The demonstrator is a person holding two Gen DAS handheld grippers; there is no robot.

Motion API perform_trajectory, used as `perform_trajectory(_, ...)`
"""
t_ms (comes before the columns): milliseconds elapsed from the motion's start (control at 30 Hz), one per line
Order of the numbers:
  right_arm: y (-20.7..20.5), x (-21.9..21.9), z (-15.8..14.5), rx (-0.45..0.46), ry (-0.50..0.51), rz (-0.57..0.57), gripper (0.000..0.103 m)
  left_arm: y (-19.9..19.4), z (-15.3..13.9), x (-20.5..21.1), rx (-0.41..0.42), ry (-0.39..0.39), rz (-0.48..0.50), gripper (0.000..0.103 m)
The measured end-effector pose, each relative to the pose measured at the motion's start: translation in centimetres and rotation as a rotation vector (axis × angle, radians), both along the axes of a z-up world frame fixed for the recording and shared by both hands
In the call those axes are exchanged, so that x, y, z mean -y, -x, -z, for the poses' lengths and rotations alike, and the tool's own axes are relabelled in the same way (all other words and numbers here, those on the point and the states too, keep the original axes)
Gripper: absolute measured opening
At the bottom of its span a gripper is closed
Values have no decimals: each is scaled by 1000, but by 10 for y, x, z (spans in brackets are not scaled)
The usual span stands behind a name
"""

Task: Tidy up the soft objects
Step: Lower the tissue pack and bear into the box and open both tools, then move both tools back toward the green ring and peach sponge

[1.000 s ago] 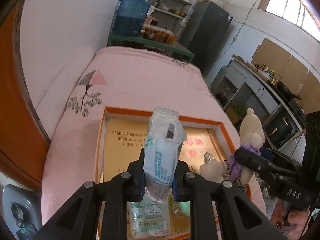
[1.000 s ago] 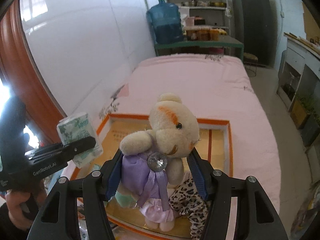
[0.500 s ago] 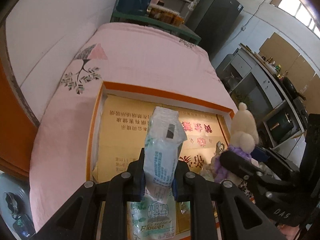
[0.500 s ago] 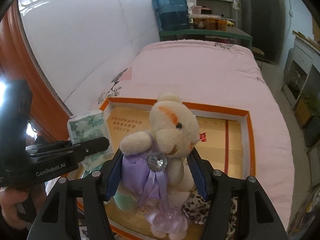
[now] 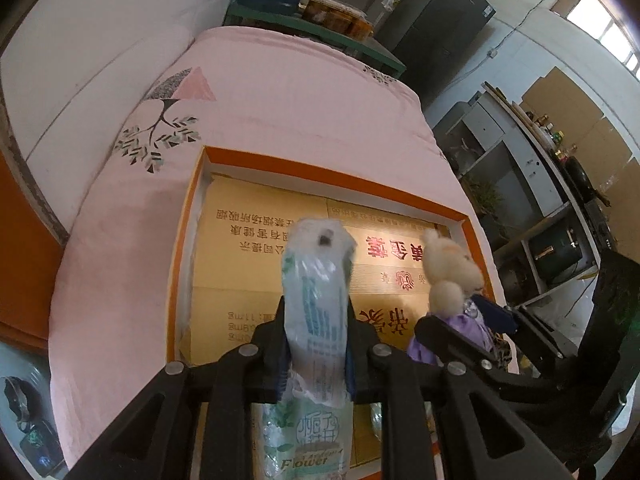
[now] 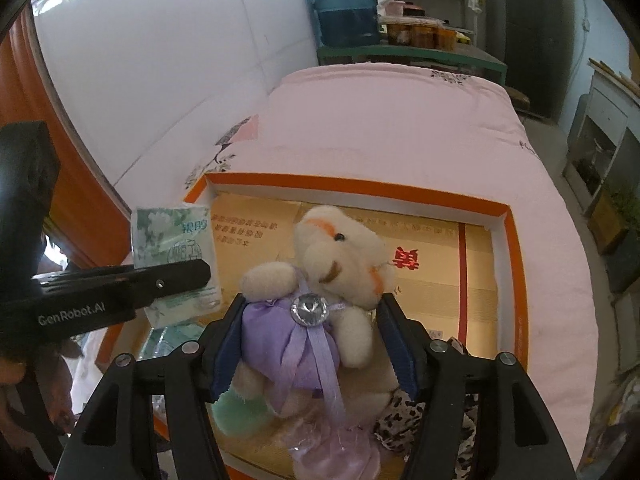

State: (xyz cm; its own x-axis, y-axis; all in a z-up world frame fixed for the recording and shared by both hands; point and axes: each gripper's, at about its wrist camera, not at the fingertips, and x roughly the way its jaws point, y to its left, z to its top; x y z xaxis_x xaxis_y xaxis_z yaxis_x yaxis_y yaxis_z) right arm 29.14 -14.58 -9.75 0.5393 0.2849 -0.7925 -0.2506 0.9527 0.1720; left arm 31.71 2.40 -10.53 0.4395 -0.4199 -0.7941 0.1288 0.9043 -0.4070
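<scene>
Left hand-held gripper point(image 5: 316, 340) was loosening around the tissue pack point(image 5: 316, 292), light, crushable, slippery film, over the orange box point(image 5: 320, 170) on the bed; my right hand-held gripper point(image 6: 312, 340) was easing off the squashy teddy bear point(image 6: 320, 280) at its waist.

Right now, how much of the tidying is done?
Some already: a tissue pack and a leopard-print cloth lie in the orange box. In hand: the left tongs, jaws opening, have another tissue pack between them, and the right tongs, also opening, have the bear, both over the box. Left: letting both go inside.
</scene>
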Motion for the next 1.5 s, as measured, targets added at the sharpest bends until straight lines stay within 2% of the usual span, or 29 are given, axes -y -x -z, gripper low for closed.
perform_trajectory(67,2,1,1,5,1,-1,66,2,-2,-1,15,0,-11,54)
perform_trajectory(133,4,2,1,11,2,-2,66,4,-4,-3,29,18,-18,64)
perform_trajectory(567,20,11,-9,53,-19,44,67,22,-25,-3,100,23,-37,64)
perform_trajectory(933,50,26,-32,110,-42,91,67,55,-56,-13,201,45,-57,64)
perform_trajectory(1100,68,26,-41,132,-47,95,67,80,-72,-17,278,69,-68,64)
perform_trajectory(1500,130,18,-58,180,-50,71,67,152,-100,-9,412,-16,-72,64)
